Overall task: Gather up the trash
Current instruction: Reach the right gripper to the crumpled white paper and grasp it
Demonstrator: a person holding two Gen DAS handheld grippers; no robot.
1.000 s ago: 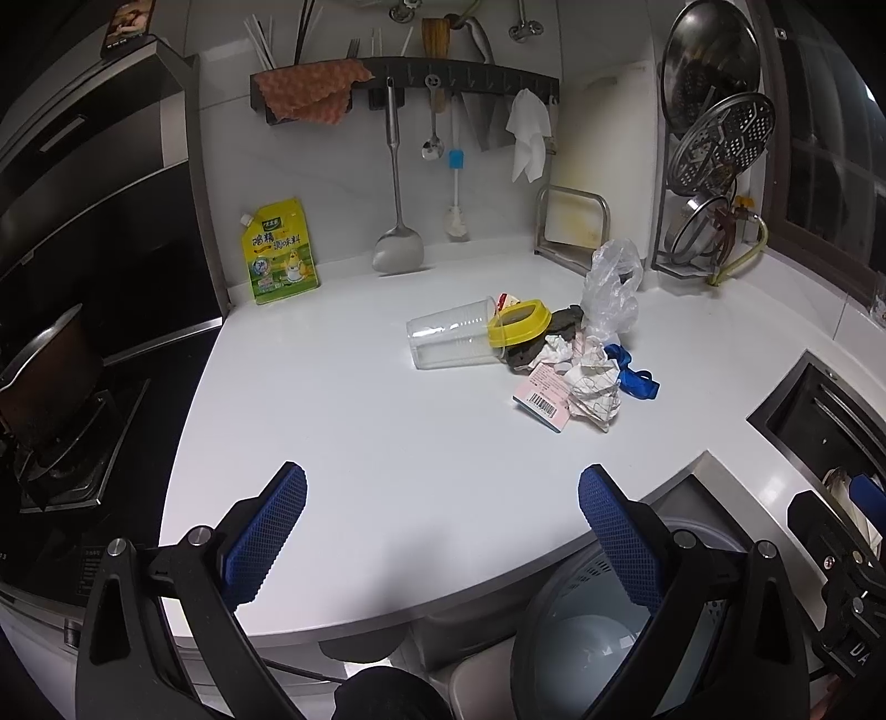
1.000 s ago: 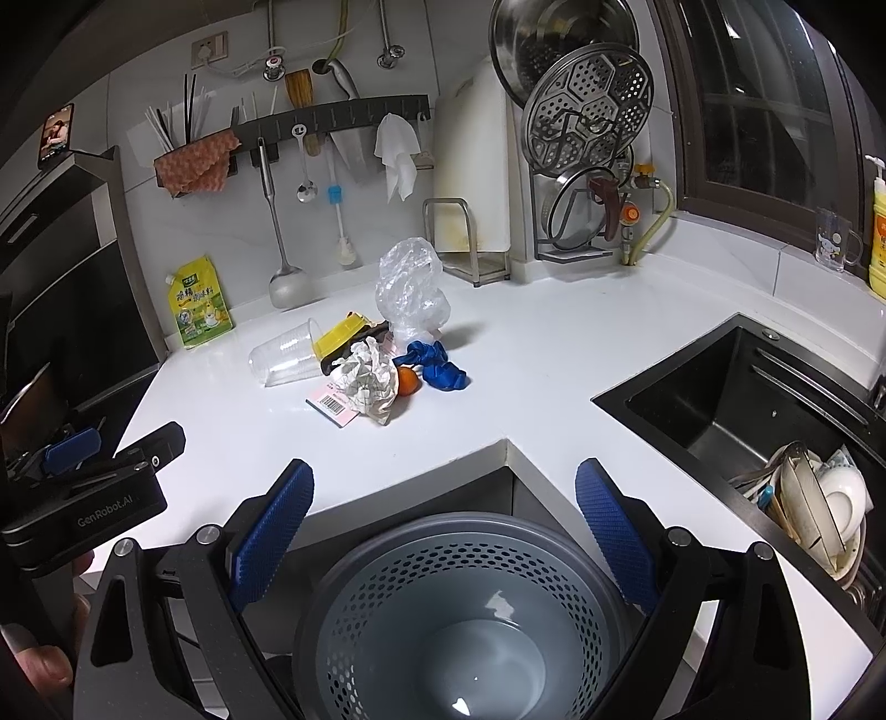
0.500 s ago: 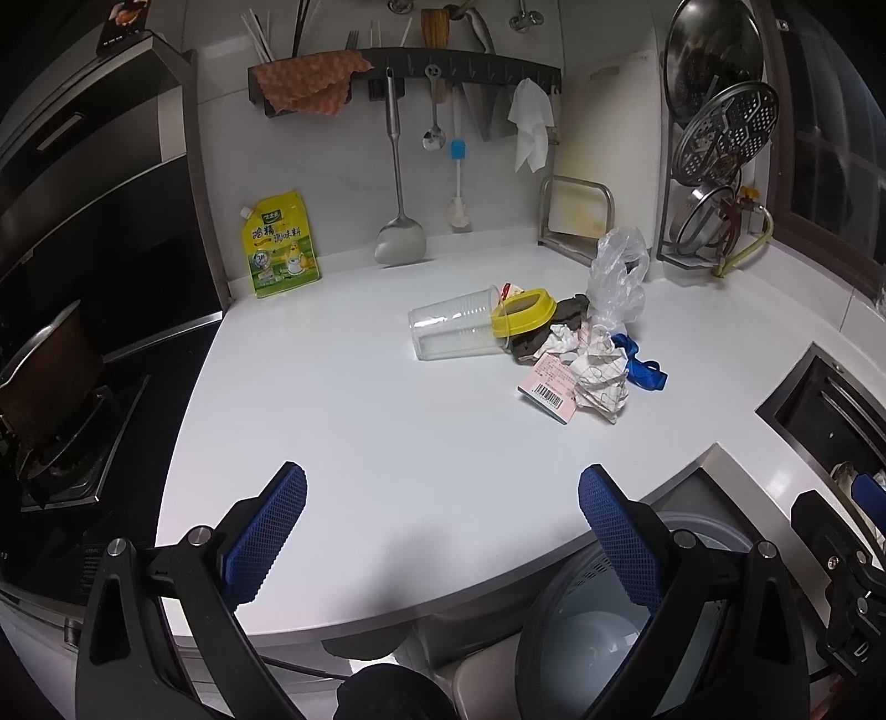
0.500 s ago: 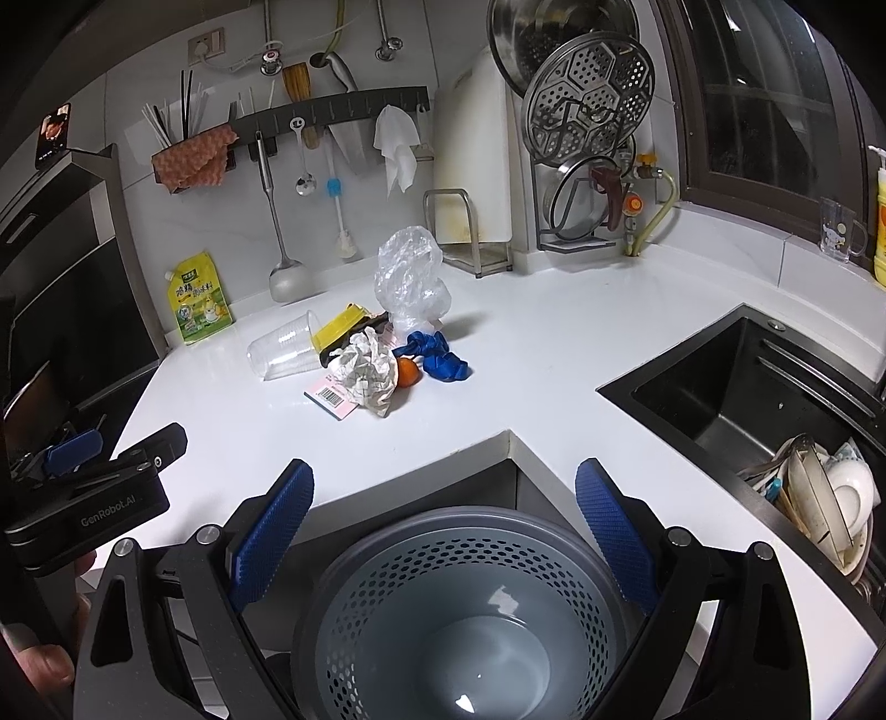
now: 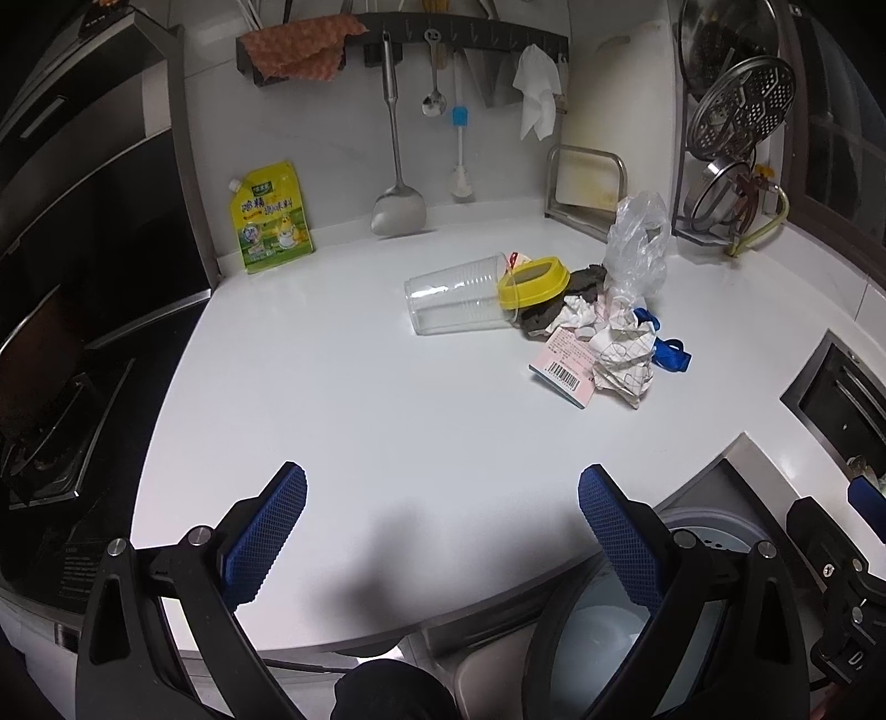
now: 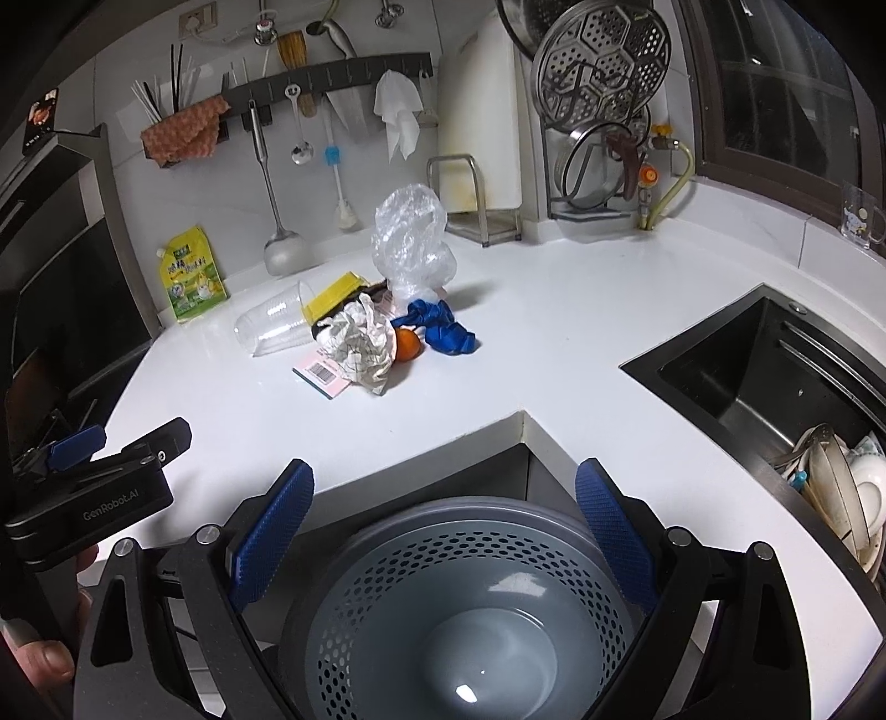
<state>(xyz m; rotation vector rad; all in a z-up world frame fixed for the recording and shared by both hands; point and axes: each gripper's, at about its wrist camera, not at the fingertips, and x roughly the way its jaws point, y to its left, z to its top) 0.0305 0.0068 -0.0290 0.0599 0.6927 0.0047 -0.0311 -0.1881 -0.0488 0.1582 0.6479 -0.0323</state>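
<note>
White counter (image 5: 360, 399) around trash pile (image 5: 576, 321)

A home kitchen at night: a white countertop (image 6: 554, 343) wraps around a dark sink (image 6: 775, 387) stacked with dishes (image 6: 847, 493). A wall rail (image 5: 443, 39) holds a spatula (image 5: 396, 166), ladle and cloths, a stove (image 5: 50, 421) sits at left, and steamer trays (image 6: 603, 66) hang by the window.
</note>
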